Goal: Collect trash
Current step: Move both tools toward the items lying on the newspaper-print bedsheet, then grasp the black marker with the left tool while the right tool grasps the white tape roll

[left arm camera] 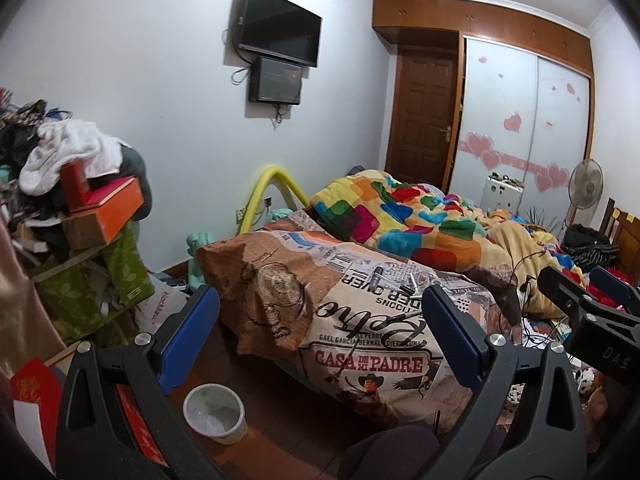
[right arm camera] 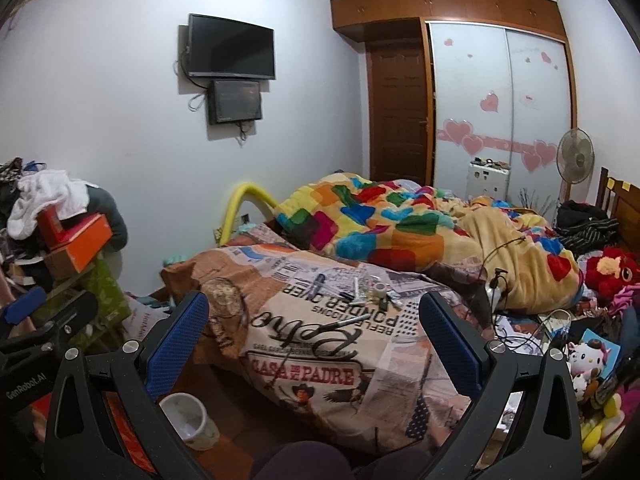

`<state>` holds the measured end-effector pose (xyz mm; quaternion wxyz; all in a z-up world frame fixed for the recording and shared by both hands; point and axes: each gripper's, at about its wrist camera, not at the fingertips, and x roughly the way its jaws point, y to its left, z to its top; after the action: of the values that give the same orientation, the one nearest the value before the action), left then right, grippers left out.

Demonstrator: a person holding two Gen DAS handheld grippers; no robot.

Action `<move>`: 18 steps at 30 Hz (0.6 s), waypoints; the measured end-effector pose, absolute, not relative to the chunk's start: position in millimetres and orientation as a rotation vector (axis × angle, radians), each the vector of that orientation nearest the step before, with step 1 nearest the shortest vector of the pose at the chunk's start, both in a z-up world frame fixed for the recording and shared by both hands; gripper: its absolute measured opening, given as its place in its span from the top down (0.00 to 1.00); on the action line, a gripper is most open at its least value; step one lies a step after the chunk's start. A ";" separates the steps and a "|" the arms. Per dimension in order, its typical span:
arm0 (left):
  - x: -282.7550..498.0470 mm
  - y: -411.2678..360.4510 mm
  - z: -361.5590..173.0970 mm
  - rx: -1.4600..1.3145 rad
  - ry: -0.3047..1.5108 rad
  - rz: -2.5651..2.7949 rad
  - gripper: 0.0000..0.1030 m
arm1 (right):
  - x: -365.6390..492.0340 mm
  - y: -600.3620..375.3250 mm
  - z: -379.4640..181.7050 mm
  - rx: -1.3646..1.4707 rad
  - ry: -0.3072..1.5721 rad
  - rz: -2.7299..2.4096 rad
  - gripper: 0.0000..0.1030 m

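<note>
- A bed [right arm camera: 400, 360] is filling the middle of both views, draped in a printed cover reading "CASA DE MI PADRE".
- A patchwork blanket [right arm camera: 380, 224] is lying bunched across the far half of the bed, beyond the cover.
- A wardrobe [right arm camera: 500, 92] with pink heart stickers is standing at the far wall, beside a brown door [right arm camera: 400, 112].
- A pile of clothes and orange boxes [left arm camera: 80, 200] is leaning at the left, against the wall.
- A TV [right arm camera: 232, 46] is hanging on the wall with a smaller screen [right arm camera: 236, 101] just under it.
- A fan [right arm camera: 575, 156] is standing at the right, in front of the wardrobe.
- The left gripper [left arm camera: 320, 308] is hanging above the near end of the bed, its jaws wide apart and gripping nothing.
- The right gripper [right arm camera: 314, 316] is hovering beside it, jaws likewise spread and empty; it is also showing at the right edge of the left wrist view.
- A white bin [left arm camera: 215, 412] is sitting on the wooden floor just beside the foot of the bed, below the left gripper.
- Soft toys [right arm camera: 588, 360] are lying heaped at the right edge.
- The trash [right arm camera: 368, 294], small tubes, a pen-like stick and scraps, is lying scattered on the printed cover, between the right gripper's fingers in its view; what each piece is I cannot tell.
</note>
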<state>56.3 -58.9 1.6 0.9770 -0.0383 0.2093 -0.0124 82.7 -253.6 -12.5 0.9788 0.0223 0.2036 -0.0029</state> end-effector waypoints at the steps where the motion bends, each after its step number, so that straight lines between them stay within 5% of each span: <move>1: 63.2 -63.9 0.6 -0.072 0.428 -0.032 0.01 | 87.2 -257.9 -14.2 0.043 0.417 -0.013 0.00; 18: 218.6 -155.0 -55.8 -0.022 0.593 -0.168 0.07 | 208.4 -337.6 -80.5 0.007 0.610 -0.139 0.00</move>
<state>218.6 -155.0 -55.8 0.9528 -0.0108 0.2920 -0.0828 208.4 -337.6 -80.5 0.9515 0.0037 0.3000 -0.0685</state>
